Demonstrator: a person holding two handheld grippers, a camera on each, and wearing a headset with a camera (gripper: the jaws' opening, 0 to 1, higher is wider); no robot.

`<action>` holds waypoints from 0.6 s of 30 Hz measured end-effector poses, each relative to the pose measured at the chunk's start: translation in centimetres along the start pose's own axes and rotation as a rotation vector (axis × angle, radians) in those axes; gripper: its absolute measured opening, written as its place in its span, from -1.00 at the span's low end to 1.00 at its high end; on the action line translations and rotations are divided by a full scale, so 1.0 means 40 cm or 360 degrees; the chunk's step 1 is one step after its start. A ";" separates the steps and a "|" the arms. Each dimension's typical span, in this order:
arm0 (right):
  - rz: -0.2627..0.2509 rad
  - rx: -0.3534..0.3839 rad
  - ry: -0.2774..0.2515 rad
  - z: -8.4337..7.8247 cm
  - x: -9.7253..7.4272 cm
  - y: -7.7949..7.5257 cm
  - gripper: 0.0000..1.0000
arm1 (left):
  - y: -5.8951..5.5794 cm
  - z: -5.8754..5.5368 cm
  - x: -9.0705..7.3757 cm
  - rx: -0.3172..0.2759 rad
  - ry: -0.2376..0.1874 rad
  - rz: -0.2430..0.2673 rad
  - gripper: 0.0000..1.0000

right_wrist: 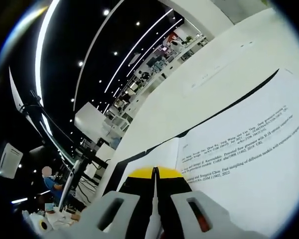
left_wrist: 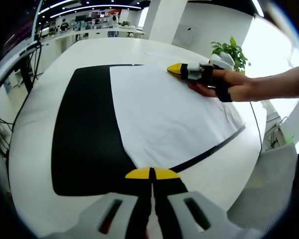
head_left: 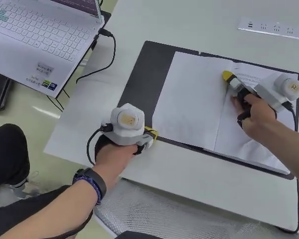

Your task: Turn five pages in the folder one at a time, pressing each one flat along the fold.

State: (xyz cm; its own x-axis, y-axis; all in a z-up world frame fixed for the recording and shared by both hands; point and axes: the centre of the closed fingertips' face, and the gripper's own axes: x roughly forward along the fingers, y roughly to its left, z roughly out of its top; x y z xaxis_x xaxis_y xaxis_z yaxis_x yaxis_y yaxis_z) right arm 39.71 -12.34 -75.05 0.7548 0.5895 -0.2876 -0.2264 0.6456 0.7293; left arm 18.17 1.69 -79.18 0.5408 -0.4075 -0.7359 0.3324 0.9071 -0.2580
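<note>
A black folder (head_left: 144, 69) lies open on the white table, with a blank white page (head_left: 189, 99) turned onto its left half and a printed page (right_wrist: 249, 149) on the right. My right gripper (head_left: 227, 77) is shut, its yellow tips resting at the top of the fold between the pages. My left gripper (head_left: 151, 133) is shut too, its tips (left_wrist: 151, 173) at the folder's near edge just below the blank page (left_wrist: 164, 109). In the left gripper view the right gripper (left_wrist: 175, 68) and the hand on it lie across the far side of the page.
An open white laptop (head_left: 35, 35) sits at the far left with a black cable (head_left: 102, 59) trailing over the table edge. A white power strip (head_left: 274, 27) lies at the far right. A green plant (left_wrist: 229, 50) stands beyond the table.
</note>
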 end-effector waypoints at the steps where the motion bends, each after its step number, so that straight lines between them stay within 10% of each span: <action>1: -0.0007 -0.0006 -0.0010 0.005 0.007 -0.005 -1.00 | 0.000 0.000 0.000 0.0032 -0.0001 -0.0003 -1.00; 18: -0.0124 -0.0066 -0.0031 0.062 0.094 -0.060 -1.00 | 0.001 0.000 0.005 0.0057 -0.0002 -0.0002 -1.00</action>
State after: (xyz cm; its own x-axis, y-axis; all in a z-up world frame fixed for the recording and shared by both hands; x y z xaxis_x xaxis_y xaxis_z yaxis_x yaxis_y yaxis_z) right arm 44.60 -12.87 -76.36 0.7830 0.5273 -0.3301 -0.1915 0.7092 0.6785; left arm 18.28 1.63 -79.34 0.5414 -0.4087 -0.7347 0.3603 0.9024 -0.2365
